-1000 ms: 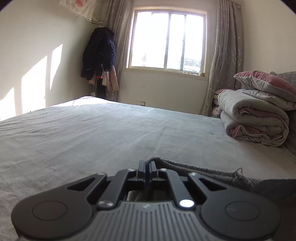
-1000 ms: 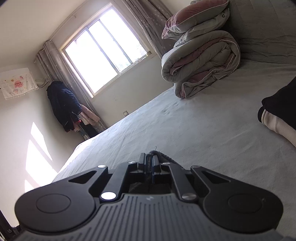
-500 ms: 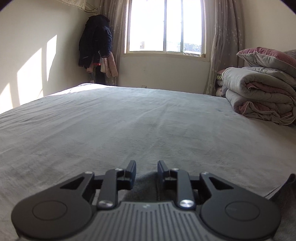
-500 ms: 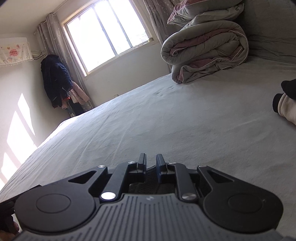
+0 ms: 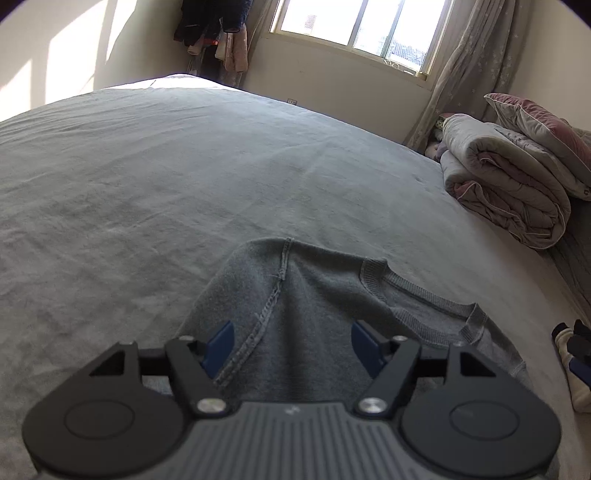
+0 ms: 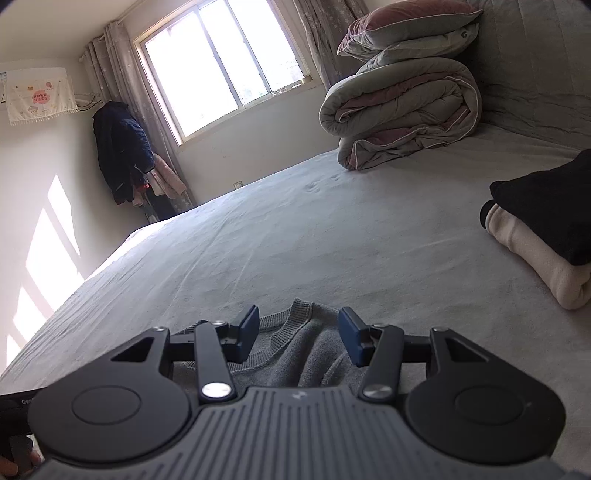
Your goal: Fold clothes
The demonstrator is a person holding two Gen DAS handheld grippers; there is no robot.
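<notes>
A second ago the grey sweater [image 5: 303, 314] was pinched in both tongs, one edge in each. Now it has been let go. The left tongs [image 5: 291, 338] are spread wide, with nothing between the blue tips, and the right tongs [image 6: 297, 334] are spread wide too. The sweater is laid flat on the bed [image 5: 147, 177], just under both tongs, with its ribbed neck hole [image 5: 417, 302] facing up and toward the right.

So one lay-down has been finished, it seems. How many folds are already in the sweater cannot be told, because most of it is hidden under the tongs.

Other things are seen around. A folded black and cream pile [image 6: 543, 236] is set on the bed to the right, apart from the sweater. A rolled quilt [image 6: 402, 110] and a pillow [image 6: 410, 26] are stacked far off by the window [image 6: 221, 66]. Coats [image 6: 122, 155] are hung in the corner. Nothing is found lying on the sweater or close against it.
</notes>
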